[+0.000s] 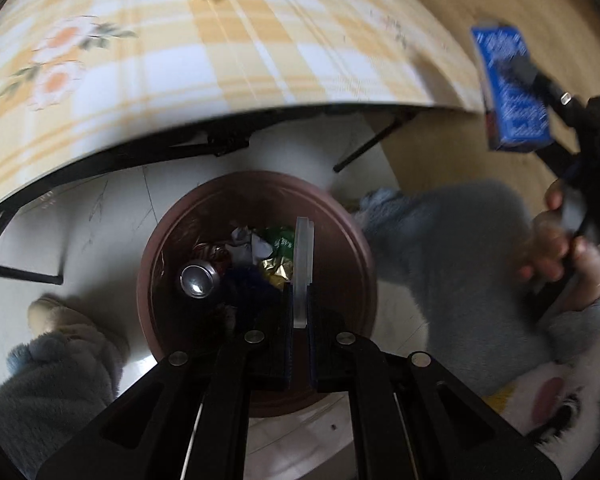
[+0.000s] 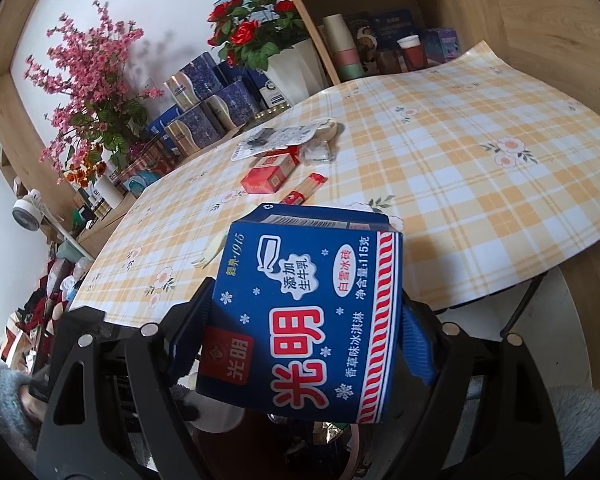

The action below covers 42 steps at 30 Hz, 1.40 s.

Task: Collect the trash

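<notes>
1. The right gripper (image 2: 306, 344) clamps a blue carton (image 2: 304, 312) by its sides, off the table (image 2: 480, 184) edge. Released here, it would likely miss the bin (image 1: 352, 240) and hit the floor.
2. The left gripper (image 1: 299, 320) points straight down into the bin, pinching a clear disc (image 1: 303, 264) on edge above the can (image 1: 198, 280) and wrappers.
3. A red box (image 2: 270, 174) lies on the table ahead of the carton.

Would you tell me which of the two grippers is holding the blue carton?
The right gripper holds the blue carton, clamped between its fingers. The left gripper instead pinches a thin clear plastic disc above the brown bin.
</notes>
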Tool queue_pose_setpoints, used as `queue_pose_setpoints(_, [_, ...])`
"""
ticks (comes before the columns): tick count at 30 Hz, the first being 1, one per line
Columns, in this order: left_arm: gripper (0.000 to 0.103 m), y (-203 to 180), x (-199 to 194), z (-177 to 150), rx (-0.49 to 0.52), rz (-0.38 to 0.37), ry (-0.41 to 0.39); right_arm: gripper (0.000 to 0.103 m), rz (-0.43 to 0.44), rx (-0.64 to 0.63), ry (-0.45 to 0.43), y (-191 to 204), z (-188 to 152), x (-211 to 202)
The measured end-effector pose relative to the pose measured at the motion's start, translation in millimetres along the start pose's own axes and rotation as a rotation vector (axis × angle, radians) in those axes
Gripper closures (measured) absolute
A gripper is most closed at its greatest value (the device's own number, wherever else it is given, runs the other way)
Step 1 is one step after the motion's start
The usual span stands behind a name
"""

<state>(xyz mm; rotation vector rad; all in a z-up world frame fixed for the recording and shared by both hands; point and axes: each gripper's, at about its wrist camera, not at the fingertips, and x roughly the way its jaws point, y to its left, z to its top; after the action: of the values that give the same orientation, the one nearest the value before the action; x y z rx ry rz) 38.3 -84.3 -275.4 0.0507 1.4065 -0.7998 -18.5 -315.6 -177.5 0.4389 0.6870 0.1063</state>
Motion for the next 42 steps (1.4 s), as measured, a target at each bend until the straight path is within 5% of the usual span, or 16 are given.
queue_pose_setpoints(5, [0.096, -4, 24, 12, 0.034, 0.052, 0.018, 0.022, -0.002, 0.045, -0.001, -10, 1, 1])
queue_pose_setpoints(6, [0.090, -7, 27, 12, 0.058, 0.061, 0.001, 0.022, -0.004, 0.047, -0.002, -11, 1, 1])
queue_pose_setpoints(8, [0.054, -14, 28, 16, 0.090, 0.083, -0.033, 0.022, -0.009, 0.044, -0.002, -11, 1, 1])
queue_pose_setpoints(12, [0.050, -23, 3, 11, 0.129, 0.097, -0.130, 0.022, -0.019, 0.021, 0.006, -6, 0, 3])
queue_pose_setpoints(20, [0.020, -15, -82, -18, 0.077, 0.215, -0.425, 0.022, -0.005, -0.040, 0.047, 12, -10, 10])
queue_pose_setpoints(28, [0.010, -1, -136, -57, 0.054, 0.387, -0.625, 0.022, 0.024, -0.168, 0.131, 51, -32, 24])
queue_pose_setpoints(32, [0.008, 8, -144, -70, -0.003, 0.405, -0.696, 0.022, 0.027, -0.245, 0.184, 70, -48, 32])
queue_pose_setpoints(42, [0.008, 30, -147, -82, -0.164, 0.497, -0.730, 0.022, 0.034, -0.393, 0.316, 98, -78, 54])
